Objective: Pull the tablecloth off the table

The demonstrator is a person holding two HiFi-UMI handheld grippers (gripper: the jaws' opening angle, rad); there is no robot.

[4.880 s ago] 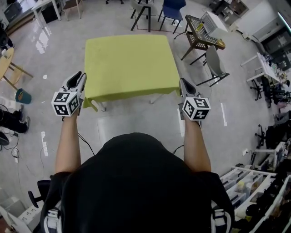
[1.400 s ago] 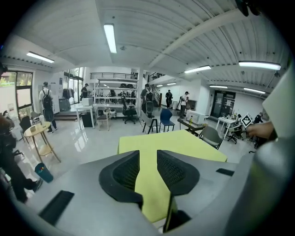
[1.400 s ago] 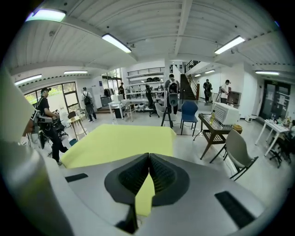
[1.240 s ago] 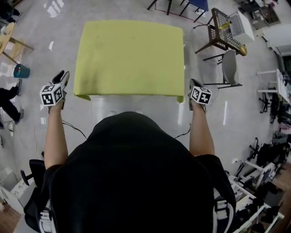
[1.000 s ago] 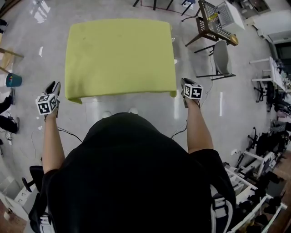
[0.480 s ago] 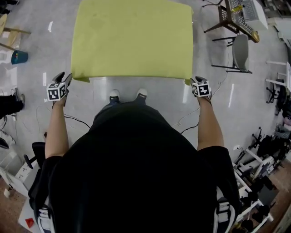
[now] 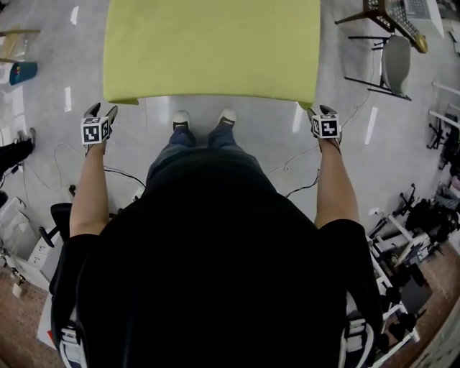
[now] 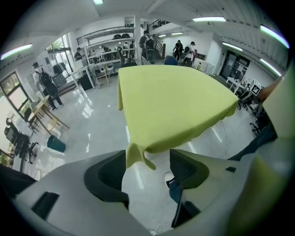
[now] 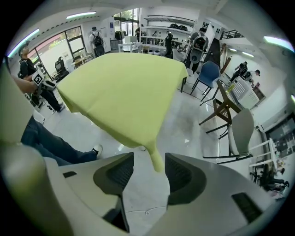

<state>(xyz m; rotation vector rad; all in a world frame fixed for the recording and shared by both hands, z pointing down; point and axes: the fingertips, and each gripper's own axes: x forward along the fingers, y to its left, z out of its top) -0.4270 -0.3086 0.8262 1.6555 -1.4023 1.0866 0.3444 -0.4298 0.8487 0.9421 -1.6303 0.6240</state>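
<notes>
A yellow-green tablecloth covers the whole table, its edges hanging a little over the sides. My left gripper points down at the near left corner. In the left gripper view that hanging corner dangles between the jaws of the left gripper, close to the left finger, with floor showing beside it. My right gripper is at the near right corner. That corner tip hangs in the gap of the right gripper. Both pairs of jaws have just been opening and stand open.
A grey chair and a wooden chair stand right of the table. A teal bin sits at the far left. My shoes are at the table's near edge. Cables lie on the floor; people stand in the background.
Both grippers have dropped down beside the cloth's near corners. The table has slid up the head view, and the shoes now show at its near edge.
</notes>
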